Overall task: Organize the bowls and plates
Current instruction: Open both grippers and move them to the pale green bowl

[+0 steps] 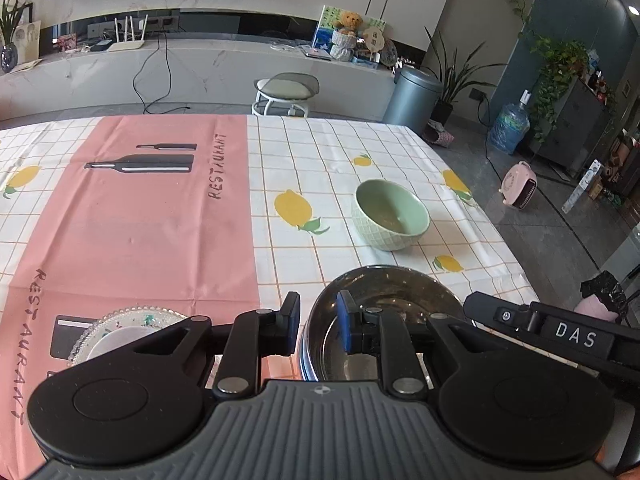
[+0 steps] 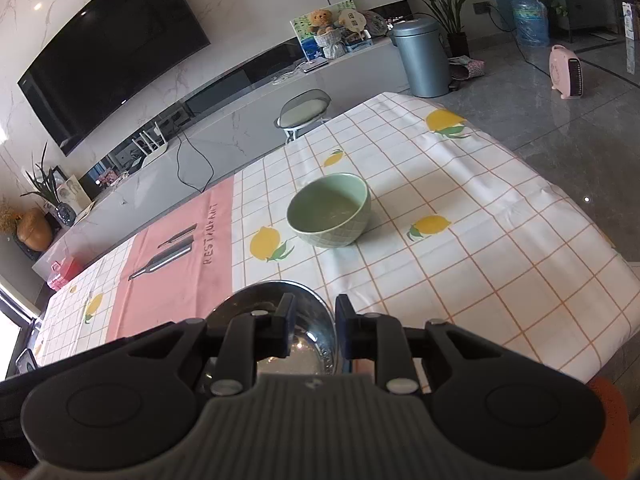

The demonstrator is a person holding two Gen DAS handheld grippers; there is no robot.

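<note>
While the shiny round steel bowl (image 1: 384,320) sits at the near table edge, its rim is straddled, not squeezed, by both slightly parted grippers (image 1: 318,322) (image 2: 314,328). If lifted now, it could be dropped. The pale green bowl (image 2: 329,210) is set farther back.

the left tool (image 1: 318,322) and right tool (image 2: 314,326) look alike: matte black linkage arms with silver rivets, blue pads on the fingers (image 1: 344,326), a ribbed grey housing; one arm is lettered "das".
</note>
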